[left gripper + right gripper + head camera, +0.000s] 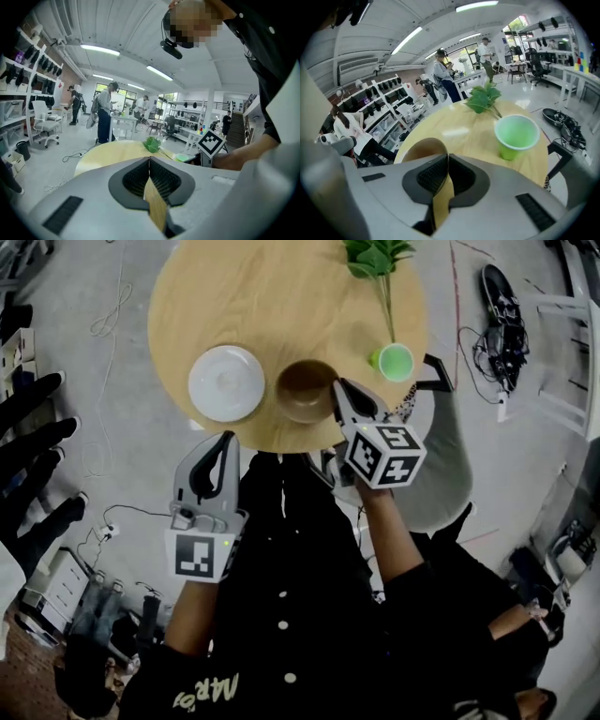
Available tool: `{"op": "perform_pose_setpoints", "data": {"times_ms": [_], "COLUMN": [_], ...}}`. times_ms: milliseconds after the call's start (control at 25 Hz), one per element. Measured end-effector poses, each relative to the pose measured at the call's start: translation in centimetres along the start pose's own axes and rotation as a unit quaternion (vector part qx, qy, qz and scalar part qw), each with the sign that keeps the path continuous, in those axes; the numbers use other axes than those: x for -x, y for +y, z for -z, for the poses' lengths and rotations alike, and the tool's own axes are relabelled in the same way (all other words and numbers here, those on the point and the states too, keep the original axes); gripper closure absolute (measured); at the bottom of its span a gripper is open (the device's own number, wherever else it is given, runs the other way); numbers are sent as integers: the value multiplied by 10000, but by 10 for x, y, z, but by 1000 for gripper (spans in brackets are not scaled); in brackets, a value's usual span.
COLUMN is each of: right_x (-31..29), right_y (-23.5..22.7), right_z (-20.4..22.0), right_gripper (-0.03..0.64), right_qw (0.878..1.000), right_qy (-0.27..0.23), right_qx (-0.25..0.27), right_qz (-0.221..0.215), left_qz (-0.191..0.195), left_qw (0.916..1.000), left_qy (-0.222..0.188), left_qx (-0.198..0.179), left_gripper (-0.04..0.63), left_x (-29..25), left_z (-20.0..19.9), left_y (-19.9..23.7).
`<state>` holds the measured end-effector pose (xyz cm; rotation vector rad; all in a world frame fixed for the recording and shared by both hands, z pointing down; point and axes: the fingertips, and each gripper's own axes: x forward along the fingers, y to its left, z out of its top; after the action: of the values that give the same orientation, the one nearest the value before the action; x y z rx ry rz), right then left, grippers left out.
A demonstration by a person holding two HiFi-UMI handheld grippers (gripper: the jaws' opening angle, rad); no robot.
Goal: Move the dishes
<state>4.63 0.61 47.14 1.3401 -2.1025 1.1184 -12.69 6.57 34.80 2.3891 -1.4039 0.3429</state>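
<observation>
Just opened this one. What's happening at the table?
A person stands at a round wooden table with a gripper in each hand. On it sit a white plate, a brown bowl, a green cup and a leafy sprig. The right gripper, jaws together, is at the bowl's rim on the cup side; whether it pinches the rim cannot be told. The left gripper, shut and empty, is just off the table's edge near the plate.
</observation>
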Motion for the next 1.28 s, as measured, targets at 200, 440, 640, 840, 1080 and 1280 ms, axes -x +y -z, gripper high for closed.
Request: {"op": "perform_pose_setpoints", "data": {"times_ms": [200,440,640,840,1080,1280], "right_x": [25,40,43,42,41,49], "right_y": [-46,-85,-94,-97,-100,-98], "right_z": [7,26,37,41,41,30], "right_gripper": [604,604,604,603,593,457], "right_qw": [9988,9967,9961,9959,9962,9964], "right_qy": [-118,-85,-65,-71,-90,-243], "right_qx": [-294,-487,-575,-592,-429,-346], "right_qz": [367,641,673,680,752,729], "left_qz": [224,382,452,440,397,266], "left_qw": [9996,9989,9983,9982,9983,9985], "left_qy": [54,169,210,258,287,430], "left_qx": [-132,-221,-285,-303,-319,-213], "left_gripper": [592,592,592,592,592,592], "left_x": [-11,-20,-22,-23,-23,-19], "left_z": [-2,1,2,3,6,12], "left_y": [-19,-33,-40,-40,-41,-34]}}
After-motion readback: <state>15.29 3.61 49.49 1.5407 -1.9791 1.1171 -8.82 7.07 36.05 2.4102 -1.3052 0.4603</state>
